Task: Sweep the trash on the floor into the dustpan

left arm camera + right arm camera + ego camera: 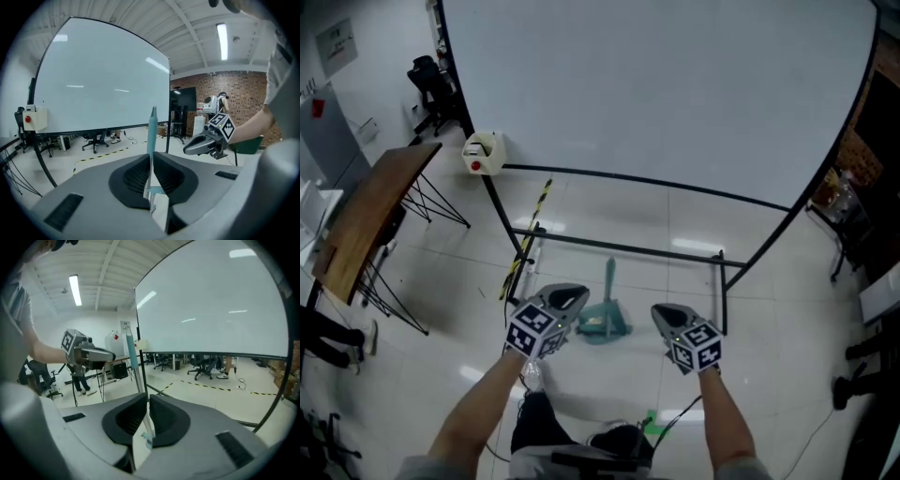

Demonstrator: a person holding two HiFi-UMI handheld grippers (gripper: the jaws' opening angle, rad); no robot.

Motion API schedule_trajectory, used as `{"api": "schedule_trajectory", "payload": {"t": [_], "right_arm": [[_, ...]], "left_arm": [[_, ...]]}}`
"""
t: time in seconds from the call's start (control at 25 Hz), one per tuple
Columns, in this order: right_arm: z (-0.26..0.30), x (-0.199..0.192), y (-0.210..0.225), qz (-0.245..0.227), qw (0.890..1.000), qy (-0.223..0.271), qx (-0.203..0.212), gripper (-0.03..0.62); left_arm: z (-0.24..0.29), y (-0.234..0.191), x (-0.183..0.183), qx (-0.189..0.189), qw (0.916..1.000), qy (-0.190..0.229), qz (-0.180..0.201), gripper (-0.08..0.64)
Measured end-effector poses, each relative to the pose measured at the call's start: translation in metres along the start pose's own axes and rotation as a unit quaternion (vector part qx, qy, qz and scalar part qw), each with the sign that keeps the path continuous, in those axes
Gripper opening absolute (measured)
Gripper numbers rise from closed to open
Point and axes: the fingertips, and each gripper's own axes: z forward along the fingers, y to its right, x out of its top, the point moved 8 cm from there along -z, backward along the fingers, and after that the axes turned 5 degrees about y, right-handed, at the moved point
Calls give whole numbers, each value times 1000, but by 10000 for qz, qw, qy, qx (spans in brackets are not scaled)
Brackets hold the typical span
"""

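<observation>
Dustpan point(605, 323), one, between left hand-held gripper point(570, 300), right hand-held gripper point(666, 315), two

Dustpan point(605, 323) on the floor ahead, between left gripper point(570, 297) and right gripper point(665, 314), screen point(656, 84) behind it, table point(370, 211) far left, box point(483, 153) on the screen's frame.

The floor point(609, 211) is shining as glossy tile. The dustpan point(606, 321) is looking like smooth teal plastic. The desk point(366, 216) is showing a matt wooden top on thin metal legs.
</observation>
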Motion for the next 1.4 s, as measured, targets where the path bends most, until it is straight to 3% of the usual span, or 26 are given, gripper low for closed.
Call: {"api": "schedule_trajectory", "payload": {"t": [0.04, 0.4, 0.56, 0.76, 0.92, 1.4], "right_arm": [[-9, 14, -11, -10, 9999, 84, -67, 2], [-48, 100, -97, -39, 9934, 737, -882, 2], [-55, 121, -127, 91, 9882, 1006, -1148, 2], [-55, 126, -161, 146, 9831, 1322, -1258, 2], [-53, 121, -178, 214, 9817, 1294, -1379, 2], [-46, 132, -194, 221, 9790, 1386, -1477, 2]], "left_arm": [[-6, 6, 8, 32, 10000, 71, -18, 13], [-48, 42, 61, -397, 9985, 352, -161, 12], [-67, 47, 67, -608, 9976, 326, 54, 12], [-85, 44, 63, -852, 9959, 234, 202, 12], [-92, 40, 59, -960, 9947, 319, 159, 12], [-104, 34, 73, -1139, 9924, 459, 71, 12]]}}
